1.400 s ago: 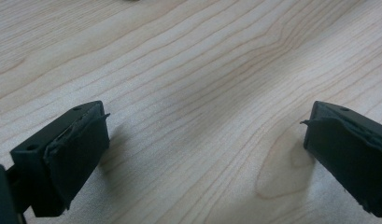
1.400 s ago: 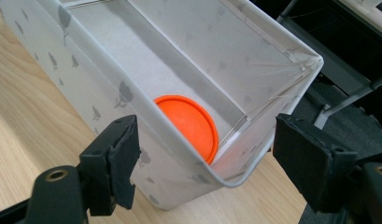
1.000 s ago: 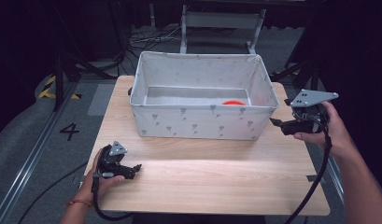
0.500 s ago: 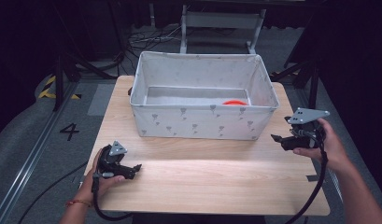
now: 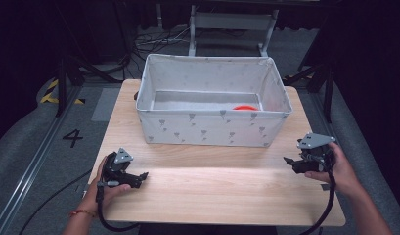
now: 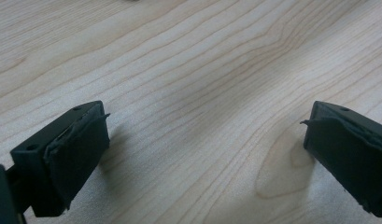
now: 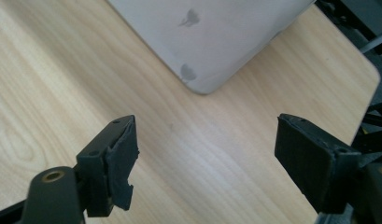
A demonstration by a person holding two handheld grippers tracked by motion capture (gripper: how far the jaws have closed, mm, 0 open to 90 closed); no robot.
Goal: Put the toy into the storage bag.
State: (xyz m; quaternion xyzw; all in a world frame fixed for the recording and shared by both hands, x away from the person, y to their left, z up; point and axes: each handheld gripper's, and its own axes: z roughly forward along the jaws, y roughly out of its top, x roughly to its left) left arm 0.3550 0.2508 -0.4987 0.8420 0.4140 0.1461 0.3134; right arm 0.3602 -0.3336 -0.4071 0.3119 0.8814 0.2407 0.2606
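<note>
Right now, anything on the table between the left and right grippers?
Nothing. In the high view, bare wooden table runs from the left gripper to the right gripper; the fabric bin sits farther back, off that line.

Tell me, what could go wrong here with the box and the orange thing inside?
1. The orange thing lies deep behind the fabric box's tall front wall, so reaching in could snag or push the soft wall.
2. The right hand-held gripper sits near the table edge; its trailing cable might catch there.
3. The left hand-held gripper, open above bare wood, could scrape it.
</note>
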